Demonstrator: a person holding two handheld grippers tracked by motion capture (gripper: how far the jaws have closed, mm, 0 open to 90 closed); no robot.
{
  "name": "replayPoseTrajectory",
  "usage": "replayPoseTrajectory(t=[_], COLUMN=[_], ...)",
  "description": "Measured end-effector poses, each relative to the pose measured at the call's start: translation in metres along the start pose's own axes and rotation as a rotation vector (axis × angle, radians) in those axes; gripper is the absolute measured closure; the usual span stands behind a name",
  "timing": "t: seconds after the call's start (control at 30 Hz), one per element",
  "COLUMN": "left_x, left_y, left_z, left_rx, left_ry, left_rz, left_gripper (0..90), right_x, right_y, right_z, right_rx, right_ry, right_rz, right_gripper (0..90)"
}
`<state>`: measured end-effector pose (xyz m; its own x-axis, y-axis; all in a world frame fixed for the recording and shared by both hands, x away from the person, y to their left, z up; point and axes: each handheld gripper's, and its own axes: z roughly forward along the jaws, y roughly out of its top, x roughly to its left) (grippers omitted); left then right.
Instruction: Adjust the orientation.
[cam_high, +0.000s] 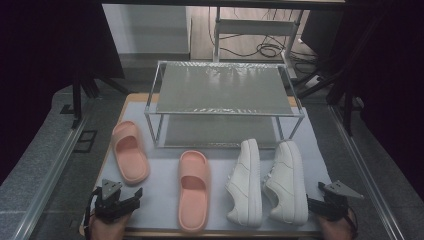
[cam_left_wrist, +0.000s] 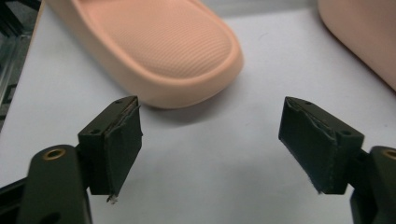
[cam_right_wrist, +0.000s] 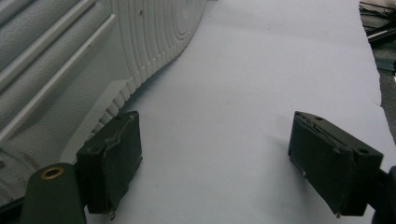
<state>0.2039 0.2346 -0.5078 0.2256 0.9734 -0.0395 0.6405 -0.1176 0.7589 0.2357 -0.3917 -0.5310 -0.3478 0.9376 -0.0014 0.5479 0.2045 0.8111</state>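
White sheeting covers the surface (cam_high: 165, 187), with a metal rack (cam_high: 225, 90) at its far side. At the near left edge, the left claw (cam_left_wrist: 210, 135) stands wide open and empty, just short of the left pink slipper (cam_left_wrist: 163, 46). The right claw (cam_right_wrist: 215, 158) is likewise spread wide, holding nothing, just beside the right white sneaker (cam_right_wrist: 70, 60).

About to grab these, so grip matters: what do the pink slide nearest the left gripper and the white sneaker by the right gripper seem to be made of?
Pink slide: probably soft moulded foam, matte, with a fine ribbed texture.
White sneaker: likely smooth leather or imitation leather; sole apparently rubber, with concentric grooves.
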Motion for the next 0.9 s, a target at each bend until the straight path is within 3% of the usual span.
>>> replayPoseTrajectory(t=[0.2, 0.33, 0.37, 0.4, 0.43, 0.47, 0.5, 0.7, 0.8, 0.9], left_x=[-0.005, -0.014, -0.016, -0.019, -0.022, -0.026, -0.029, -0.052, -0.059, -0.063], left_y=[0.010, 0.018, 0.019, 0.020, 0.022, 0.024, 0.025, 0.037, 0.043, 0.048], left_z=[-0.002, 0.001, 0.003, 0.005, 0.008, 0.011, 0.014, 0.035, 0.048, 0.060], left_rx=[-0.033, -0.042, -0.041, -0.037, -0.029, -0.021, -0.017, 0.028, 0.055, 0.061], left_ry=[-0.046, -0.117, -0.125, -0.135, -0.141, -0.149, -0.160, -0.227, -0.253, -0.284], left_rz=[0.016, 0.049, 0.058, 0.069, 0.077, 0.089, 0.099, 0.147, 0.156, 0.139], left_gripper=[30.3, 49.2, 49.2, 57.0, 57.0, 65.1, 65.1, 86.7, 89.5, 89.6], right_x=[0.000, -0.001, -0.001, -0.001, -0.001, -0.001, -0.001, -0.001, -0.001, -0.002], right_y=[0.000, 0.000, 0.000, 0.000, 0.000, 0.000, 0.000, -0.001, -0.001, -0.001], right_z=[0.000, 0.000, 0.000, 0.000, 0.000, 0.000, 0.000, 0.000, 0.000, 0.000], right_rx=[-0.001, -0.002, -0.002, -0.003, -0.003, -0.003, -0.003, -0.006, -0.008, -0.009], right_ry=[0.002, 0.003, 0.003, 0.003, 0.003, 0.004, 0.004, 0.007, 0.008, 0.009], right_rz=[-0.002, -0.004, -0.004, -0.004, -0.004, -0.004, -0.004, -0.003, -0.004, -0.005], right_gripper=[17.5, 17.5, 17.5, 17.5, 17.5, 17.5, 17.5, 17.8, 17.9, 18.0])
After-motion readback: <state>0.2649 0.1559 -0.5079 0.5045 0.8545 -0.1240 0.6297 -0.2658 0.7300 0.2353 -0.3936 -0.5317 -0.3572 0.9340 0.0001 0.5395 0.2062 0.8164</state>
